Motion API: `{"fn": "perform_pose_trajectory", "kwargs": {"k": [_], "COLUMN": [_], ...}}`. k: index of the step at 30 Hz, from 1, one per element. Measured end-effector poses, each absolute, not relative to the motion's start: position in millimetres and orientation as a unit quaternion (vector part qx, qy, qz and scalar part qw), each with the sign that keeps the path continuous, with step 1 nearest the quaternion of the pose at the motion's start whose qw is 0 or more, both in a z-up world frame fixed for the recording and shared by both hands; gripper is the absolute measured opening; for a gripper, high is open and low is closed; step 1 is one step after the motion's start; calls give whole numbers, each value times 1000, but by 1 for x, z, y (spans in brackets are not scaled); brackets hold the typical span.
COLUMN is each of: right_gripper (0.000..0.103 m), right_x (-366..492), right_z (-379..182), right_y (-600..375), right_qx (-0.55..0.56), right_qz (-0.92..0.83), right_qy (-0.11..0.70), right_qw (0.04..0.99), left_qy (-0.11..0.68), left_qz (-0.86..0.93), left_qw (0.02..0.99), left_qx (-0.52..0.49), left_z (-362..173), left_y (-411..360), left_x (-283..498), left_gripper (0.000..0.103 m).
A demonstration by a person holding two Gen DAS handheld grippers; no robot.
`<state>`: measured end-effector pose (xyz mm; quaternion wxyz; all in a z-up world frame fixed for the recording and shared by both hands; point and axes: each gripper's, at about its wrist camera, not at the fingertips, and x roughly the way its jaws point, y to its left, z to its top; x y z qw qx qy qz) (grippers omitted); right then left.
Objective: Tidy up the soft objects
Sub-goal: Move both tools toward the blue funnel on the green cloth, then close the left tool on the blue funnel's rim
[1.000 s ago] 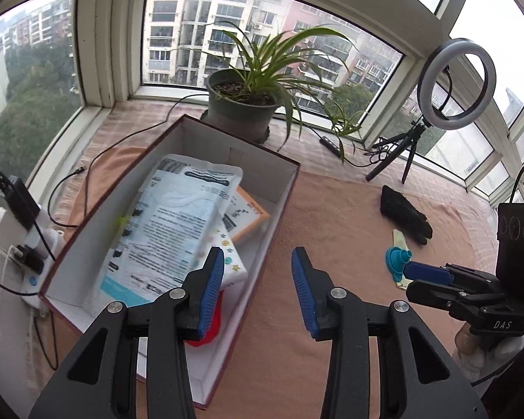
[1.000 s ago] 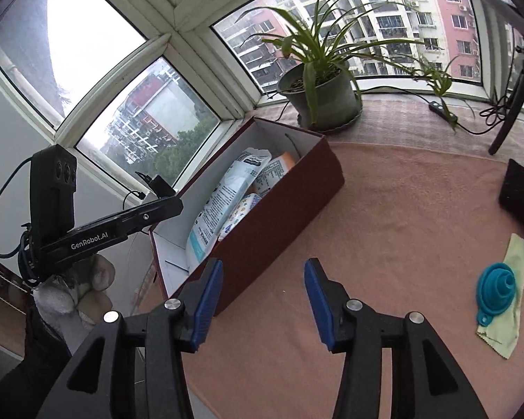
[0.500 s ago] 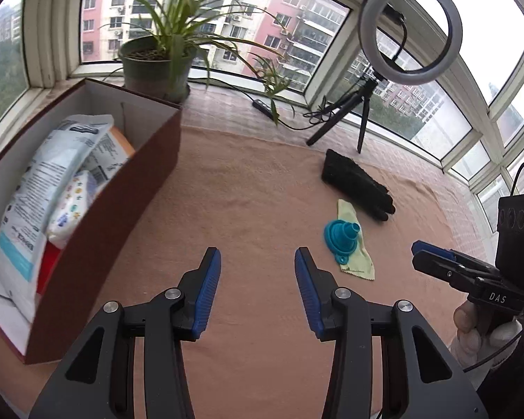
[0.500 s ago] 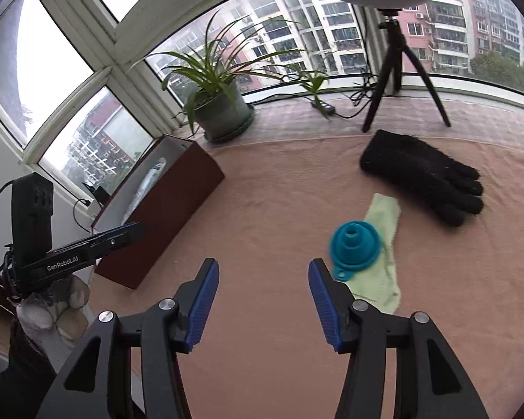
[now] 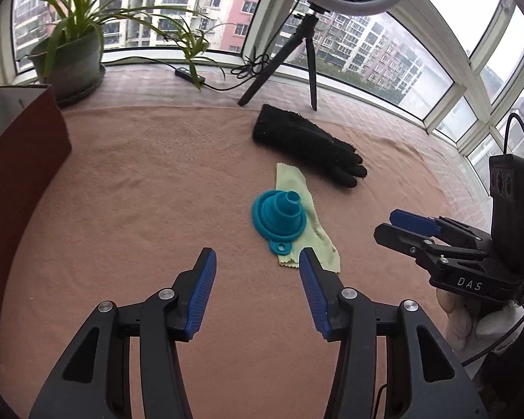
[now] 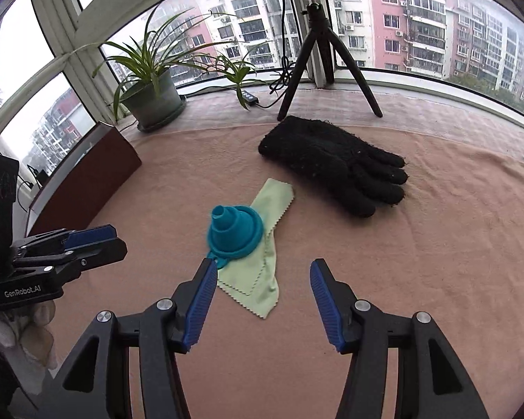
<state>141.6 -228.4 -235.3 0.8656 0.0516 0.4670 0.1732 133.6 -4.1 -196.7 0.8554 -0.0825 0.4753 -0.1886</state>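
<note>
A teal silicone funnel [image 5: 279, 213] [image 6: 234, 232] rests on a pale green cloth [image 5: 314, 230] [image 6: 262, 272] in the middle of the pink blanket. Behind them lies a black knit glove [image 5: 307, 145] [image 6: 335, 164]. My left gripper [image 5: 256, 279] hovers just short of the cloth's near end, its jaws opening, with nothing between them. The right gripper [image 6: 263, 289] stands open over the cloth's near corner, empty; it also shows side-on in the left wrist view [image 5: 412, 225]. In the right wrist view the left gripper [image 6: 87, 241] appears at the left edge.
A dark red box [image 5: 21, 174] [image 6: 84, 181] stands at the left. A potted plant [image 5: 70, 59] [image 6: 153, 97], a ring light tripod [image 5: 297, 59] [image 6: 318, 52] and a cable run along the window sill. A gloved hand [image 5: 471, 324] holds the right gripper.
Both grippers have swung from the box toward the right and come down close to the funnel and the cloth. The left jaws stand wider than before.
</note>
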Motion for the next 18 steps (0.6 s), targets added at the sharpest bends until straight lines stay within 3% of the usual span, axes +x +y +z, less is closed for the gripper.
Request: {"fn": "perform_pose_trajectory", "kwargs": {"k": [18], "right_gripper": [51], "right_x": [157], "right_z": [-266], "right_y": [-247], "right_qx": [45], "right_qz": [164], "right_qy": [495], "right_qw": [852], "left_qy": [475], "left_qz": [-170], "left_qw": [863], "left_qx": [11], "left_z": [-246], "left_y": [-80], "left_x": [175], "left_gripper": [48]}}
